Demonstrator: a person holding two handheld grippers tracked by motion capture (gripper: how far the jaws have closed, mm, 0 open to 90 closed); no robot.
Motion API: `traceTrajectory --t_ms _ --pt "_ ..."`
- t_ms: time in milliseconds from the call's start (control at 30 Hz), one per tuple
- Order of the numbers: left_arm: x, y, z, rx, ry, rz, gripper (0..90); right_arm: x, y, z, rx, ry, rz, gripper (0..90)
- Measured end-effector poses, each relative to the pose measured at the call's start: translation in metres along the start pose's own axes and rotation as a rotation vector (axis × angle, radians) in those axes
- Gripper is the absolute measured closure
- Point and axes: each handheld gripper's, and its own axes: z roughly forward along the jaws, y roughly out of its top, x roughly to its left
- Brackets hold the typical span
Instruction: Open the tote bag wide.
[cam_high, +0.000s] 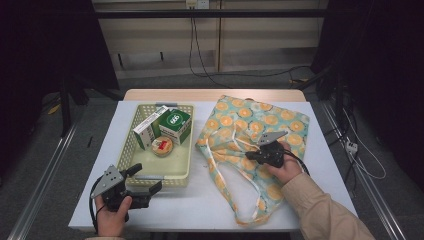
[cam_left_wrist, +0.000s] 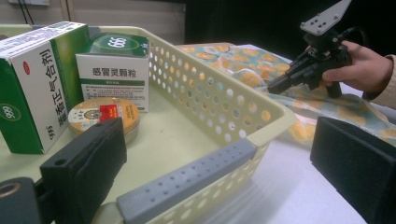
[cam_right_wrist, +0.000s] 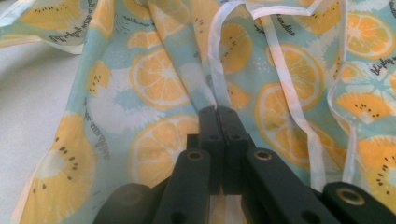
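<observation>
High view shows the work is only at its beginning: the right gripper (cam_high: 251, 156) is closed on the white strap (cam_right_wrist: 217, 70) of the bag (cam_high: 280, 122), while the left gripper (cam_high: 147, 179) stands open at the basket (cam_high: 131, 145) rim (two boxes and a tin wait inside, nothing packed yet)

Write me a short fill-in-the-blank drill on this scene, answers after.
1. The round tin lies inside the ____.
2. The right gripper is shut on the bag's white ____.
3. The bag is printed with slices of ____.
4. The left gripper has its jaws ____, astride the basket rim.

Missing words: basket; strap; orange; open
</observation>
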Motion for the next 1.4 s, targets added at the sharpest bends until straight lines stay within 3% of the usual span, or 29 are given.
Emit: traceTrajectory --t_ms 133,267,467,600,767,900,1033,1100,1233,1300,1400 --pt "-0.001 0.002 0.001 -0.003 -0.004 -0.001 3.6 -0.003 0.005 -0.001 0.025 0.02 0.03 90.0" --pt "-0.006 0.008 0.003 0.004 -0.031 -0.002 3.6 -0.013 0.019 -0.014 -0.018 0.012 0.076 90.0" --pt "-0.024 0.021 0.013 0.006 -0.082 0.016 4.0 -0.029 0.04 -0.029 -0.061 0.015 0.141 90.0" --pt "-0.038 0.031 0.024 0.015 -0.113 0.045 4.1 -0.026 0.043 -0.027 -0.046 0.028 0.145 90.0" --pt "-0.06 0.041 0.045 0.019 -0.184 0.063 4.1 -0.017 0.041 -0.02 -0.027 0.062 0.139 90.0" --pt "-0.077 0.047 0.069 0.028 -0.234 0.07 4.1 -0.017 0.044 -0.02 -0.042 0.052 0.141 90.0" --pt "-0.093 0.047 0.1 0.066 -0.251 0.076 8.0 -0.02 0.045 -0.021 -0.055 0.052 0.162 90.0" --pt "-0.1 0.046 0.116 0.097 -0.235 0.081 15.5 -0.021 0.045 -0.02 -0.056 0.051 0.165 90.0" --pt "-0.112 0.038 0.151 0.184 -0.186 0.063 40.3 -0.021 0.045 -0.019 -0.059 0.047 0.17 90.0" --pt "-0.115 0.033 0.166 0.207 -0.172 0.063 55.8 -0.021 0.045 -0.018 -0.056 0.05 0.171 90.0" --pt "-0.119 0.028 0.184 0.233 -0.143 0.074 68.8 -0.021 0.045 -0.016 -0.05 0.052 0.168 90.0"
